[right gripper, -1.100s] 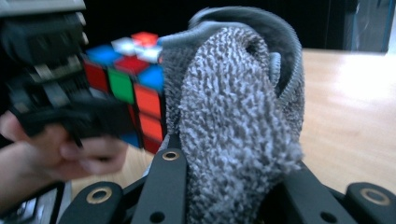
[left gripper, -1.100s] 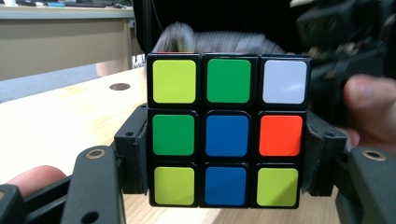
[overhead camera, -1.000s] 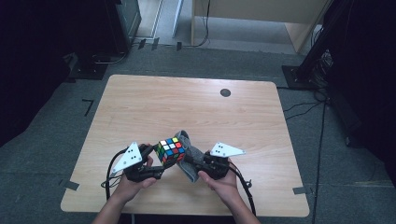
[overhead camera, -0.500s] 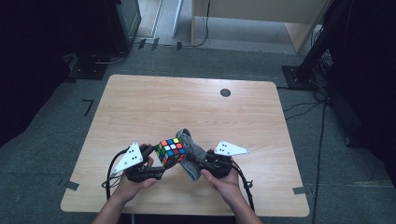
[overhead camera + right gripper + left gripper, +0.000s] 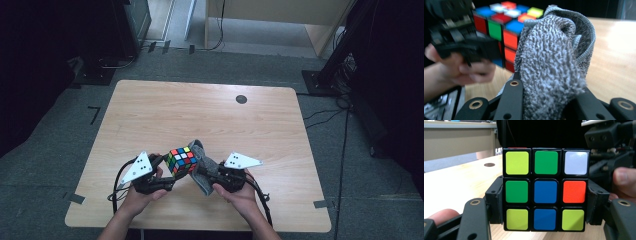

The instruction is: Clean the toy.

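left gripper [image 5: 167, 175] clamped on upright cube [image 5: 181, 160], right gripper [image 5: 207, 172] clamped on grey cloth [image 5: 202, 165] against it

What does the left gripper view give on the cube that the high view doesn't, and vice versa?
Left gripper view: one full cube face, rows yellow-green-white, green-blue-orange, yellow-blue-yellow, with the left gripper clamped on its two sides.

High view: the whole table, the dark round mark near its far edge, and the grey cloth in the right gripper, beside the cube, right of it.

Both: the cube gripped by the left gripper, just above the tabletop.
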A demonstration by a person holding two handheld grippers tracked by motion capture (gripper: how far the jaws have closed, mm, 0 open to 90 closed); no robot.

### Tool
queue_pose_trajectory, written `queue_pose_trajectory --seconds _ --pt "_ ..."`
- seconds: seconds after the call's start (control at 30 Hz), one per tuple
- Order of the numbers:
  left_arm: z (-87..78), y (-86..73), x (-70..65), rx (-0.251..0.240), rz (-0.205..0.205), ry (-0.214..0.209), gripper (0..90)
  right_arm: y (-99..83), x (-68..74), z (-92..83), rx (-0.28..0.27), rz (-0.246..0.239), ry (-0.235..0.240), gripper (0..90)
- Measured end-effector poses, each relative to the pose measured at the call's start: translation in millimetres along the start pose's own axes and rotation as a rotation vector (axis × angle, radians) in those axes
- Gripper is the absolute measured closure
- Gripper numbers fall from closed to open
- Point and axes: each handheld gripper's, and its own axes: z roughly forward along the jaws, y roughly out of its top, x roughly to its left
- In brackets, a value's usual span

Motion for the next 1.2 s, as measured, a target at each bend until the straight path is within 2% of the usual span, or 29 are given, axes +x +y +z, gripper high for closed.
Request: queue_pose_trajectory --seconds 0.07,0.13,0.23,0.33,0.4,0.5,0.53,0.63,0.7,0.77,0.83,0.9,0.97,1.1,1.2 --pt "-0.2 0.2 0.7 -0.001 -0.001 0.006 34.0 -4.3 1.5 6.2 0.052 -0.027 -0.007 77.1" --pt "-0.6 0.3 1.5 -0.009 -0.012 0.003 34.0 -4.0 4.3 6.8 0.059 -0.057 -0.027 77.1" --pt "-1.0 0.5 2.5 -0.014 -0.016 0.002 33.9 2.6 6.6 -0.2 0.011 -0.078 -0.045 77.1" --pt "-0.2 -0.4 2.6 -0.004 -0.018 0.007 34.0 6.6 6.0 -6.3 -0.042 -0.056 -0.050 77.0" --pt "0.5 -0.8 2.0 0.005 -0.012 0.015 33.9 3.3 5.2 -2.8 -0.027 -0.051 -0.049 77.0" --pt "-0.2 -0.5 3.1 0.003 -0.018 0.020 33.9 -3.3 5.3 5.3 0.027 -0.044 -0.040 76.9" --pt "-0.5 -0.3 3.5 0.002 -0.019 0.022 33.9 -5.3 6.5 8.7 0.053 -0.055 -0.042 76.9" --pt "-1.5 -0.2 4.8 -0.007 -0.031 0.022 33.9 -4.2 9.5 9.5 0.065 -0.080 -0.054 76.7" --pt "-1.3 0.1 4.8 -0.007 -0.032 0.028 34.0 0.5 10.1 4.1 0.037 -0.091 -0.065 76.7" --pt "-0.7 -0.3 4.7 -0.003 -0.032 0.029 34.0 5.4 8.4 -3.0 -0.024 -0.060 -0.065 76.7" --pt "-0.2 -0.4 4.3 0.005 -0.031 0.036 33.9 5.7 8.3 -3.8 -0.037 -0.050 -0.069 76.7" --pt "-0.4 -0.5 4.3 0.014 -0.026 0.048 34.0 2.6 9.0 0.0 -0.017 -0.057 -0.068 76.6" --pt "-1.3 -0.3 5.8 0.012 -0.036 0.058 33.9 -2.7 8.8 6.0 0.019 -0.041 -0.053 76.4" --pt "-1.7 -0.1 7.4 0.004 -0.058 0.095 33.9 -14.4 11.2 21.4 0.113 -0.029 -0.033 76.3" --pt "1.2 -2.7 6.1 -0.011 -0.105 0.151 33.9 -20.2 17.2 30.5 0.135 -0.013 -0.022 76.4"
